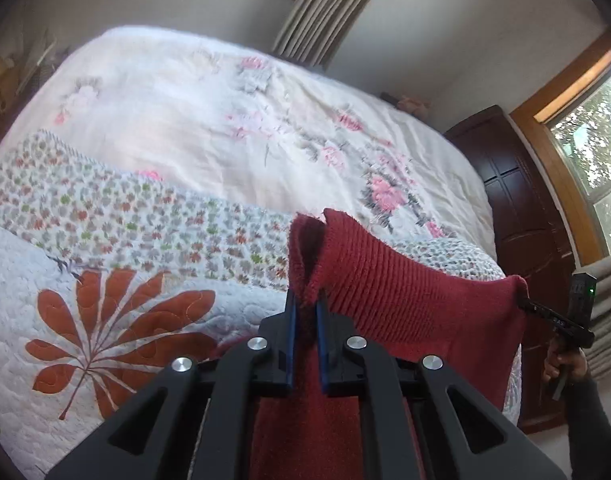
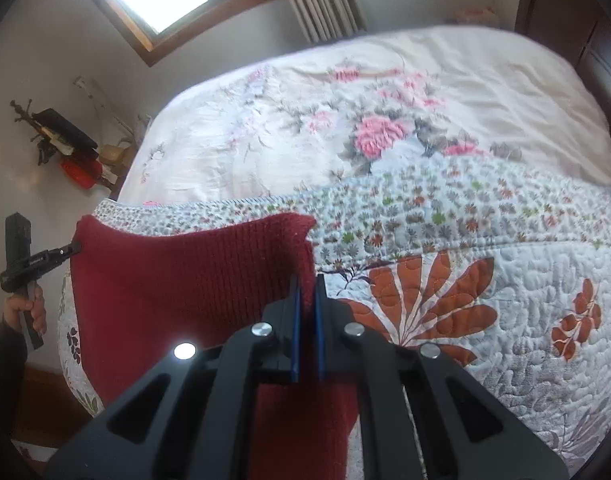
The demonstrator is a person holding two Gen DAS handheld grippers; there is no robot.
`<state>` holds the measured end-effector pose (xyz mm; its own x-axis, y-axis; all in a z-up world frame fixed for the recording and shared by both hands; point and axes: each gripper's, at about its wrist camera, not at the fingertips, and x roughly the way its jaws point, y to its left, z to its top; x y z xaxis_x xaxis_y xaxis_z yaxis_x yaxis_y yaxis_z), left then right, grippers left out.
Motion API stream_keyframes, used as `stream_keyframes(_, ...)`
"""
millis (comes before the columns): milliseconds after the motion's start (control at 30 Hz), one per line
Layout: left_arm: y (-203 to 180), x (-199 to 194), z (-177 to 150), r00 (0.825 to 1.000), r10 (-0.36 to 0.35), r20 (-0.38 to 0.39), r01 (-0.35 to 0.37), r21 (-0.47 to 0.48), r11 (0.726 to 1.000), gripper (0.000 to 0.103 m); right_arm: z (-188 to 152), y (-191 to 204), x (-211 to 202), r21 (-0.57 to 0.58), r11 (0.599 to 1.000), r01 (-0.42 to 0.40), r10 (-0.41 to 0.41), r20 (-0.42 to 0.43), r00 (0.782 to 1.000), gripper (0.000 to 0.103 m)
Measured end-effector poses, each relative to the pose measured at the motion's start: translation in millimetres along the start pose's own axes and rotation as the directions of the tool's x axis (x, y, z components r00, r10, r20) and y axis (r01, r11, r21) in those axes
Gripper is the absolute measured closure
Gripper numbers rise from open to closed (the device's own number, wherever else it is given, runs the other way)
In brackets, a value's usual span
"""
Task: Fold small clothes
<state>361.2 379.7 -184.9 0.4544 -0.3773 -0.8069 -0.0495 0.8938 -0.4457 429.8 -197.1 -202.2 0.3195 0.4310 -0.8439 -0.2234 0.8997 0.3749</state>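
Evidently the red knit [image 1: 405, 300] is held up between the two grippers so it hangs flat above the bed [image 1: 185, 140]: the left gripper [image 1: 306, 308] has its jaws closed on one top corner, the right gripper [image 2: 308, 296] has its jaws closed on the other. Its top edge sags a little between them, and its lower part drops out of sight. Ahead, the quilt [image 2: 525, 300] lies bare and wide, leaving what looks like ample room to lay the knit down.

Your left gripper [image 1: 305, 300] and right gripper [image 2: 308, 286] raised level, well apart, jaws of both pinched nearly together.
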Motion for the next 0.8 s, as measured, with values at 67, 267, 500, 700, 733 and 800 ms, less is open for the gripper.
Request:
stream_keyframes(67, 12, 28, -1, 0.997, 0.016, -0.081, -0.019, -0.038, 0.999, 0.095, 0, -6, 22, 0.011, 1.000, 0.019, -0.018, -0.061, 0.998, 0.098)
stream_keyframes(267, 37, 58, 5, 0.987, -0.009, -0.161, -0.013, -0.134, 0.991, 0.095, 1, -14, 44, 0.025, 0.999, 0.044, -0.041, -0.113, 0.993, 0.098)
stream_keyframes(500, 24, 39, 32, 0.995, -0.017, -0.099, 0.009, -0.087, 0.996, 0.096, 16, -14, 34, 0.030, 0.999, 0.028, -0.026, -0.071, 0.997, 0.098)
stream_keyframes(700, 30, 62, 47, 0.992, 0.000, -0.130, -0.014, -0.108, 0.994, 0.096, 24, -26, 53, 0.072, 0.996, 0.043, -0.038, -0.065, 0.997, 0.098)
stream_keyframes(733, 33, 72, 46, 0.989, 0.016, -0.148, -0.033, -0.108, 0.994, 0.096, 23, -28, 60, 0.076, 0.996, 0.049, -0.043, -0.075, 0.996, 0.098)
stream_keyframes(800, 40, 90, 40, 0.982, 0.043, -0.186, -0.065, -0.119, 0.991, 0.096, 18, -35, 77, 0.099, 0.993, 0.067, -0.057, -0.102, 0.993, 0.098)
